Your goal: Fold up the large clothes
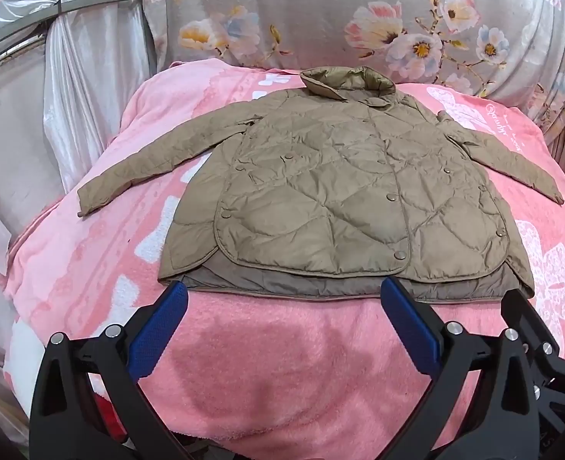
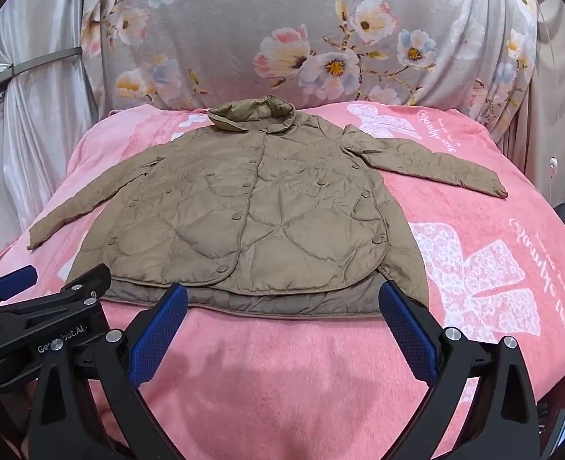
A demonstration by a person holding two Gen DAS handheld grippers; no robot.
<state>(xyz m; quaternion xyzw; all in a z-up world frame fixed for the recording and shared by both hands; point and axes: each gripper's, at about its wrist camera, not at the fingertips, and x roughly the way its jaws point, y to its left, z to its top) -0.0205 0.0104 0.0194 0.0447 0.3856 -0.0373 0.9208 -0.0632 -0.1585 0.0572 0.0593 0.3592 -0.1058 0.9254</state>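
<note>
Slippage is the main risk judged from this moment: the quilted jacket (image 1: 321,191) has a smooth, puffy shell, and a shallow pinch may take only the top layer, so the front panel could be dragged away from the back. A second risk is judged to lie under the garment. The pink fleece blanket (image 1: 267,364) is soft and loose, and its pile could be caught together with the hem, so that the bedding is pulled up and the fold is spoiled. The snap-buttoned front flap could also be pushed out of line if one side is lifted before the other.

Both tools are seen with fingers spread wide and nothing is held. The left gripper (image 1: 282,295) hovers just before the hem, toward its left half. The right gripper (image 2: 282,295) hovers before the right half, and its side is also visible at the edge of the left view.

The jacket is olive-tan, diamond-quilted, and laid flat, front up, in the middle of the blanket. Its collar (image 2: 252,117) points away toward a floral cushion (image 2: 321,38). Both sleeves are spread outward, the left sleeve (image 1: 144,176) and the right sleeve (image 2: 432,168) angled toward the near corners. A darker lining strip shows beneath the rounded front hem. No fold is made yet.
</note>
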